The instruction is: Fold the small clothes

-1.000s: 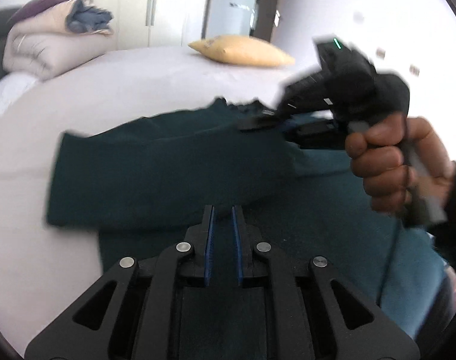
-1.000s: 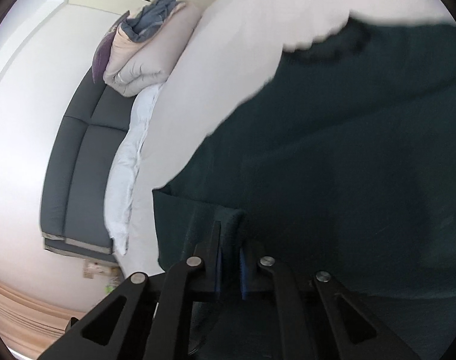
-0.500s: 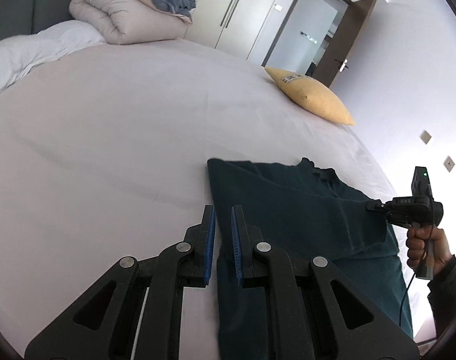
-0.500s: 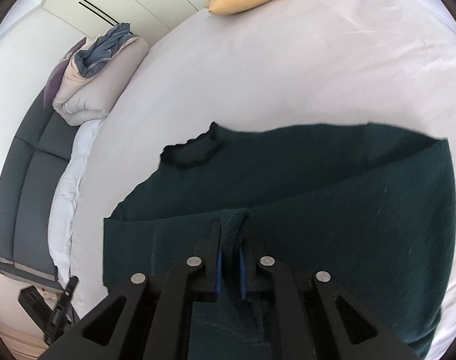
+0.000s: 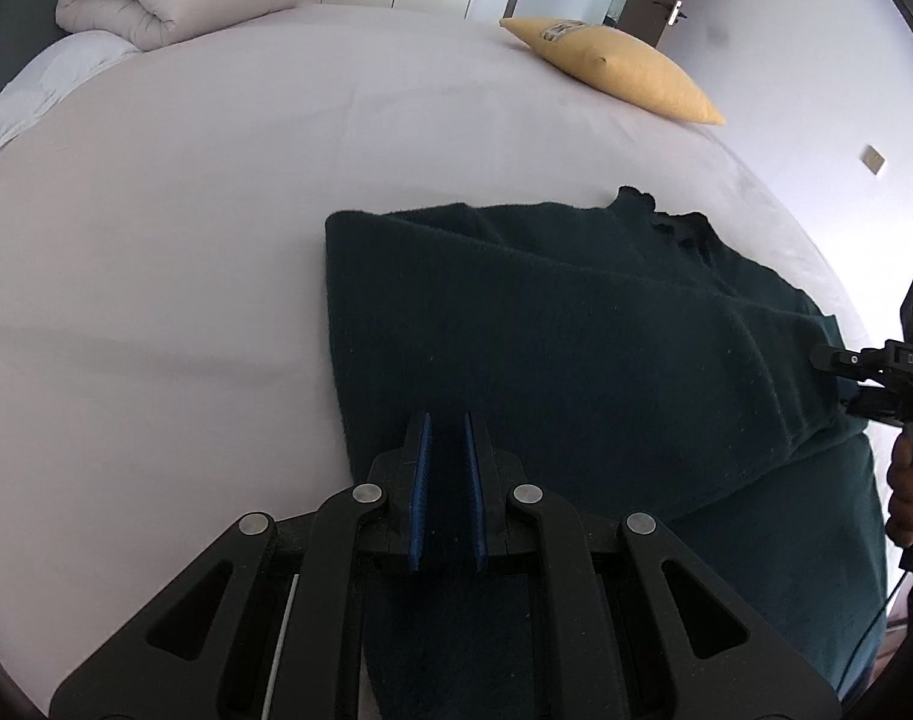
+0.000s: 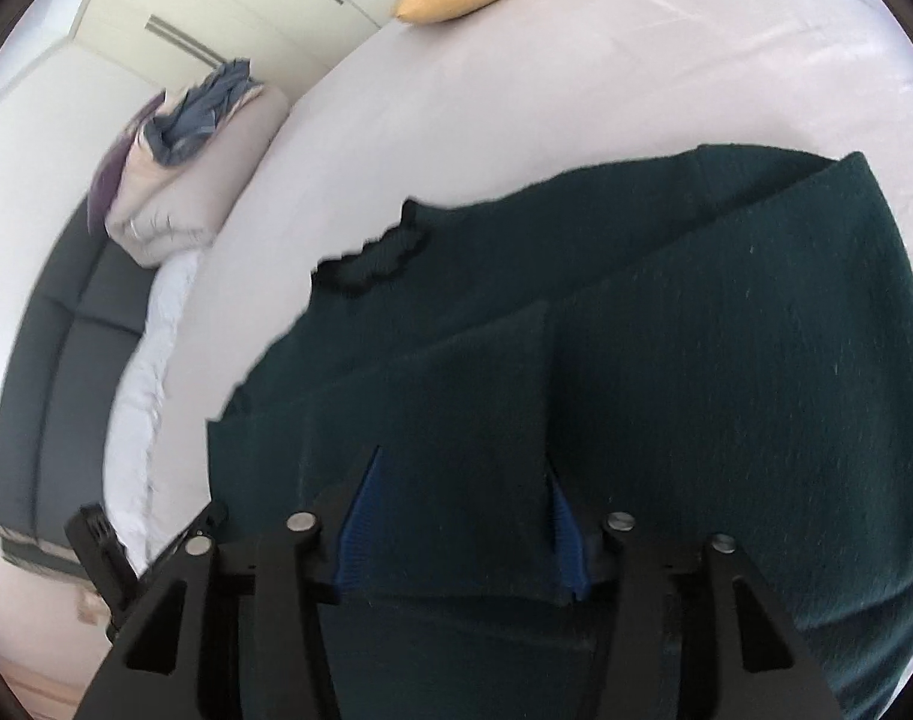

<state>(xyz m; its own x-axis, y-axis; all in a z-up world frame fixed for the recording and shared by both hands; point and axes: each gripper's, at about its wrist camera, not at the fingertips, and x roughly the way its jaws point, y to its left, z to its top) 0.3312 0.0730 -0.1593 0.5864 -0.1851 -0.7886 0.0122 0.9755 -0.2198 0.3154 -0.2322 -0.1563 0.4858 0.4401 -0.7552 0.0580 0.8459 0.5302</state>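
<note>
Dark green sweater (image 5: 546, 330) lies half-folded on the white bed (image 5: 186, 210) (yellow pillow (image 5: 618, 69) at the far edge). The right gripper (image 6: 462, 492) just opened, its jaws wide apart around the sleeve with no pinch. The left gripper (image 5: 446, 450) is nearly closed over the hem, probably holding nothing.

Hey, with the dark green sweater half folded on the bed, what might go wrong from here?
1. The right gripper has just been opening over the folded sleeve; pulling away carelessly might drag it out of place.
2. The left gripper looks shut, with the dark green knit sweater hem running beneath it; a tug could skew the straight left fold edge.
3. The smooth white bedsheet may let the whole garment slide.
</note>
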